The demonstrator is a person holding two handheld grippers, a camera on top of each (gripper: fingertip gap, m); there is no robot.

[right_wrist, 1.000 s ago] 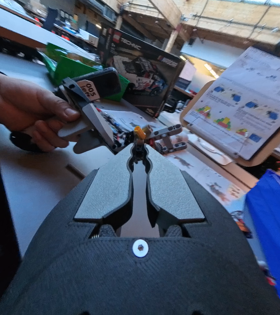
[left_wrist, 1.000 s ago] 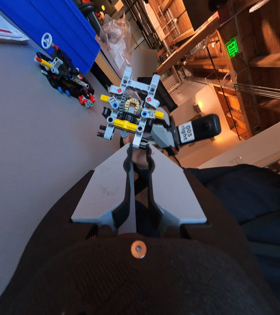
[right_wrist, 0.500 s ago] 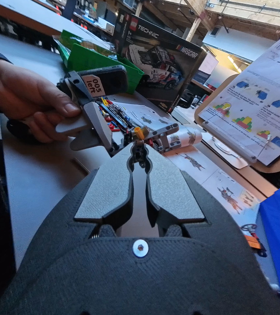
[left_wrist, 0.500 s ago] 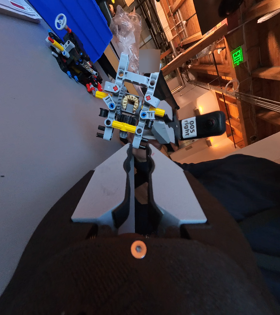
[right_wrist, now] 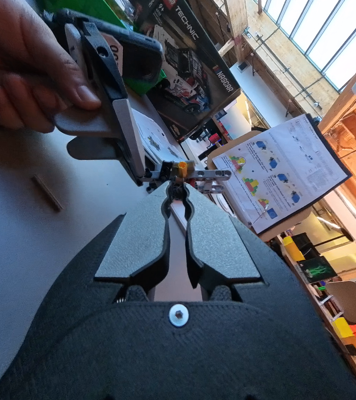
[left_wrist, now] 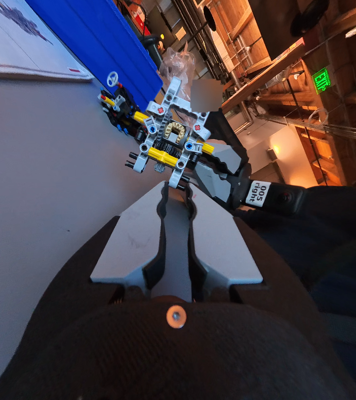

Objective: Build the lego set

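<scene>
Both grippers pinching one gear assembly mid-air

The left gripper (left_wrist: 176, 187) is clamping a grey beam end of the gear assembly (left_wrist: 168, 138), its fingers sitting a small gap apart around it. The right gripper (right_wrist: 177, 187) is squeezing nearly shut on a dark part under the yellow axle (right_wrist: 182, 170). The assembly is hanging above the grey table (left_wrist: 32, 151), near a blue bin (left_wrist: 99, 43).

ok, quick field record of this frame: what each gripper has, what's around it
left gripper: shut on gear frame, gripping a grey beam end
right gripper: shut on the same gear frame, at a dark part
frame: held off the table
nearby: black model, blue bin, instruction sheet, kit box
</scene>
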